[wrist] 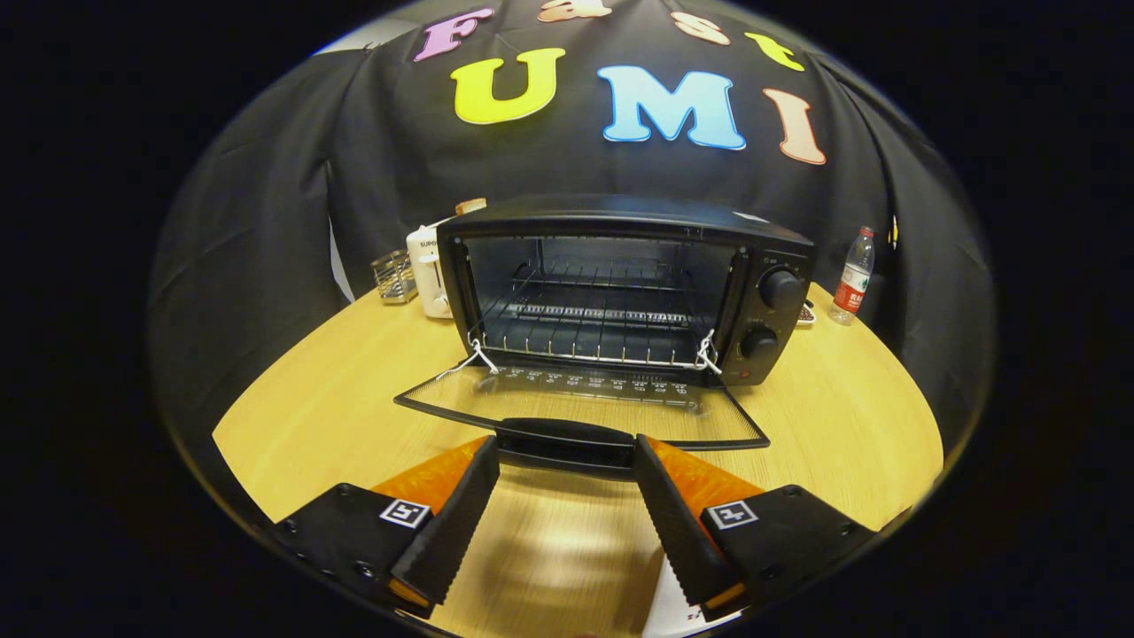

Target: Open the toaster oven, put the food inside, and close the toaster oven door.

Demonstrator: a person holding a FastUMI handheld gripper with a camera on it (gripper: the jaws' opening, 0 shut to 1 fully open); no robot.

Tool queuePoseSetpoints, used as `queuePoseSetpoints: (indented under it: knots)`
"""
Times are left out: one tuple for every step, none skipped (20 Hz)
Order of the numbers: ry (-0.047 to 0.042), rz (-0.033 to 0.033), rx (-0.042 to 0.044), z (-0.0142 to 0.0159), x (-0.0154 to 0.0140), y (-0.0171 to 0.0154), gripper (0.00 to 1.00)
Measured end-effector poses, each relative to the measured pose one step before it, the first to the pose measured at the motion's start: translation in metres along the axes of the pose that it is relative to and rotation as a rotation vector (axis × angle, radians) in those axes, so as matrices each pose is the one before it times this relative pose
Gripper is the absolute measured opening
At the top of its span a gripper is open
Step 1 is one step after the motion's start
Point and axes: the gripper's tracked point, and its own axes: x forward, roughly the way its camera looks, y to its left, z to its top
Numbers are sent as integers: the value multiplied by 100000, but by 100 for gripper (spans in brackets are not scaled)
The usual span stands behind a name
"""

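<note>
Gripper view: we see our fingers spread wide, grasping nothing, their tips flanking the handle of the toaster oven's folded-down door, just ahead on the wooden worktop.

Water bottle, white appliance, wire holder on wooden table

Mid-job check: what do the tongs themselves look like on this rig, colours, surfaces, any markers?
The tongs have two black fingers with ribbed, finely toothed inner faces, tapering towards the tips. Each finger has an orange panel along its outer side and sits on a flat black block fixed with small screws. Each block carries a square white tag with a black pattern. No cables, hand or sleeve are visible.
</note>
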Motion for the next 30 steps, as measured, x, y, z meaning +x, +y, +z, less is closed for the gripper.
queuePoseSetpoints:
  knots:
    - [294, 2457, 429, -198, -534, 241, 98]
    - [-134, 1831, 471, 170, -609, 69, 98]
    - [-635, 964, 378, 288, -502, -176, 98]
    - [-839, 1015, 702, 228, -812, -122, 98]
    - [-694, 995, 861, -317, -1244, -68, 97]
    - [-339, 1089, 1028, -182, -1315, -170, 97]
    - [-361, 1282, 1057, -66, -1387, -135, 97]
    - [355, 1483, 869, 48, -1238, -299, 97]
    - [500, 1435, 832, 202, -931, -434, 97]
    - [672, 556, 772, 177, -985, -598, 97]
    - [573, 985, 808, 154, -950, -755, 97]
    - [537, 725, 1335, 155, -805, -678, 97]
    - [886, 1870, 1684, -60, -844, -395, 97]
    - [2143, 1888, 2105, 48, -590, -456, 98]
    - [2668, 1439, 2301, -387, -480, -615, 98]
    - [2162, 1736, 2363, -33, -584, -578, 98]
    - [1283, 1171, 2161, -20, -517, -631, 98]
    - [1995, 1293, 1828, 15, -449, -707, 98]
    - [2607, 1265, 1823, -330, -183, -707, 98]
    - [3959, 1971, 1341, -365, -189, -607, 98]
    - [3957, 1727, 1254, -389, -147, -631, 98]
    - [3268, 1216, 1004, -338, -390, -757, 98]
    - [2514, 204, 1053, -576, 22, -1000, 98]
    - [2272, -341, 1036, -255, -14, -993, 98]
    - [2165, 57, 1269, -136, -97, -781, 98]
    - [1981, 665, 1289, -99, -143, -674, 98]
    - [2788, 614, 1055, -205, 56, -647, 98]
    - [2983, 236, 485, -163, 179, -609, 98]
    - [3070, -398, -24, -281, 353, -639, 98]
    - [2693, -408, -457, -174, 273, -775, 98]
